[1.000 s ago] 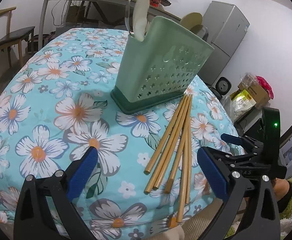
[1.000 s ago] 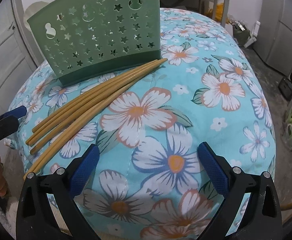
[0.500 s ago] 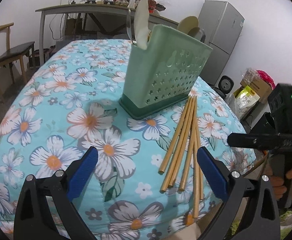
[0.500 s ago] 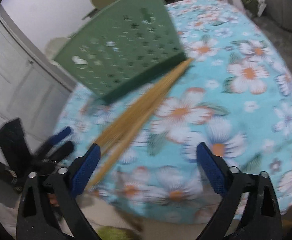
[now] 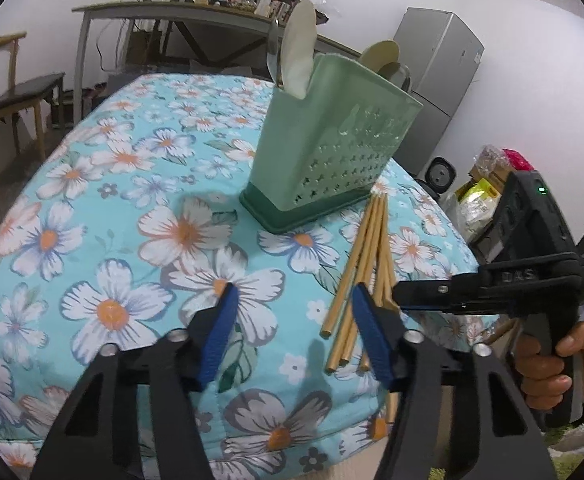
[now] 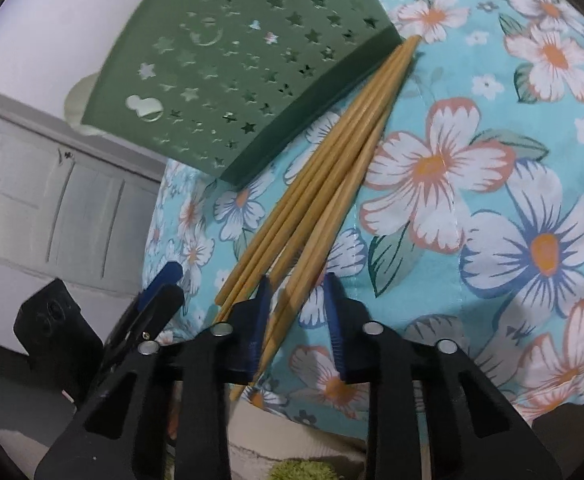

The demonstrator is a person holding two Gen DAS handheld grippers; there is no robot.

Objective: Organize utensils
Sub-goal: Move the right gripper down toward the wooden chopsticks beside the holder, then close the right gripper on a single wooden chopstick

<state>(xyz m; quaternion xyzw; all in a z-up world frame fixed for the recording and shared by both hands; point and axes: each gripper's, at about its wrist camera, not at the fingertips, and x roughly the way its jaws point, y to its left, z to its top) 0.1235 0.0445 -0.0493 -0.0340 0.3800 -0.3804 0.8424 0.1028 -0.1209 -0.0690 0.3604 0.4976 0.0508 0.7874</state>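
Observation:
Several bamboo chopsticks (image 5: 365, 264) lie in a bundle on the floral tablecloth (image 5: 112, 208), their far tips against a green star-pierced utensil holder (image 5: 331, 152) that holds spoons. They also show in the right wrist view (image 6: 323, 192), next to the holder (image 6: 232, 64). My left gripper (image 5: 293, 340) hovers over the cloth just left of the chopsticks' near ends, jaws half closed and empty. My right gripper (image 6: 297, 320) straddles the near ends of two chopsticks, jaws narrowed but with a gap on each side. From the left wrist view it shows side-on (image 5: 395, 292).
The table's near edge (image 5: 292, 456) is close under both grippers. Behind stand a wooden chair (image 5: 8, 92), a long desk (image 5: 196, 12) with clutter, a grey fridge (image 5: 439, 60) and bags (image 5: 487, 176) on the floor. A white panelled door (image 6: 52, 200) is left of the table.
Both grippers' jaws have narrowed from wide open. The right gripper has swung left and down onto the chopsticks' near ends. The left gripper has drawn back slightly.

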